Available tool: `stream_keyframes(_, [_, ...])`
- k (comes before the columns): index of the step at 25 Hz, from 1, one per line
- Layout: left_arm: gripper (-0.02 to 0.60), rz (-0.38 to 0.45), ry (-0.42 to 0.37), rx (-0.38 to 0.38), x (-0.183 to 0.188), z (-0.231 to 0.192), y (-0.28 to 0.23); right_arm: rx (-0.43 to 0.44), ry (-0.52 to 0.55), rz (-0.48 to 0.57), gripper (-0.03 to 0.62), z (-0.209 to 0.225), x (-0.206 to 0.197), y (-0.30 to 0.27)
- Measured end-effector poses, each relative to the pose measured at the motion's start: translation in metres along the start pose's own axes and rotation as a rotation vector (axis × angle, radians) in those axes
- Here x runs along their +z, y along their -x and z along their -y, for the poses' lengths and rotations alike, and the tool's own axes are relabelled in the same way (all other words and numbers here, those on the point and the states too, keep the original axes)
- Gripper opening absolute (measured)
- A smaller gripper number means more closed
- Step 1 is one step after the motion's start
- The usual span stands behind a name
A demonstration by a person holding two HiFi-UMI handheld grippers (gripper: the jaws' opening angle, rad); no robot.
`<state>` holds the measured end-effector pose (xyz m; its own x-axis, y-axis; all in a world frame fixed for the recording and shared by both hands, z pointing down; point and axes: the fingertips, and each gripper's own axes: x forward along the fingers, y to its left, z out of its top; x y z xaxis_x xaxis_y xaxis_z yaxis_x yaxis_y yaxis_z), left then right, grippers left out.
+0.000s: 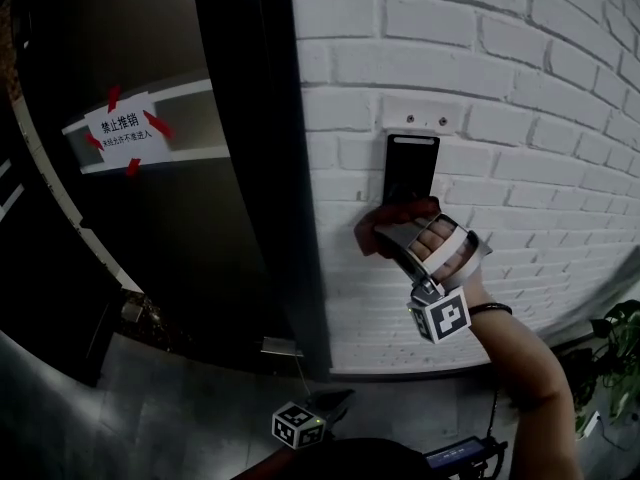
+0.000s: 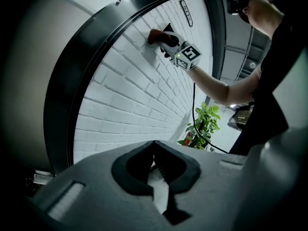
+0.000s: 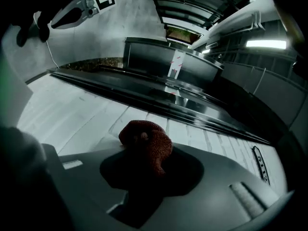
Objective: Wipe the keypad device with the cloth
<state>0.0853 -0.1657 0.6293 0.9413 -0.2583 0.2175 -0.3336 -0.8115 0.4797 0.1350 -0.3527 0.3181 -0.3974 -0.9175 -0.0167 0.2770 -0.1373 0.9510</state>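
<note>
Right gripper (image 1: 392, 230) is raised to the white brick wall (image 1: 520, 108), jaws clamped on a bunched red cloth (image 1: 398, 216). The right gripper view shows the cloth (image 3: 147, 146) filling the gap between the jaws, wadded and sticking out past the tips toward the bricks (image 3: 72, 114).

Keypad device (image 1: 412, 166) is a black upright panel on the wall, straight ahead of the right gripper's tips and just above them. The cloth overlaps its bottom edge. Real contact can't be confirmed, but it looks pressed there. A pale mounting plate (image 1: 420, 116) sits directly over the keypad. In the left gripper view the same setup is far ahead of the left jaws: right gripper (image 2: 166, 43), cloth (image 2: 155, 36) and keypad (image 2: 169, 27), with the person's bare forearm (image 2: 216, 88) trailing behind.

Left gripper (image 1: 340, 400) hangs low, well below and behind the right one, near the person's body. Its own view shows the jaws (image 2: 154, 143) closed tip to tip with nothing between them. The right gripper view catches it in the upper left corner (image 3: 32, 30), well apart from the cloth.

On the left gripper's side of the wall is a dark door frame (image 1: 262, 168), and beyond it a dark door with a taped paper notice (image 1: 125, 133). A potted plant (image 1: 615, 353) stands on the floor off to the right gripper's outer side, also seen low ahead of the left jaws (image 2: 204, 124).
</note>
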Motion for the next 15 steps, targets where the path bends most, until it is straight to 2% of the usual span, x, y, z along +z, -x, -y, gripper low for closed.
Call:
stream_keyframes(4, [0.005, 0.023, 0.01, 0.032, 0.004, -0.004, 0.01, -0.025, -0.024, -0.112, 0.101, -0.001, -0.041, 0.028])
stream_keyframes(6, [0.005, 0.03, 0.01, 0.036, 0.004, -0.005, 0.012, -0.019, -0.033, -0.13, 0.109, 0.006, -0.052, 0.034])
stream_keyframes(11, [0.005, 0.035, 0.001, 0.023, 0.002, 0.001, 0.006, -0.016, -0.093, -0.071, 0.115, 0.01, -0.037, 0.025])
stream_keyframes(15, [0.005, 0.032, 0.001, 0.026, 0.001, 0.011, 0.006, 0.081, -0.067, -0.107, 0.106, -0.032, -0.038, 0.028])
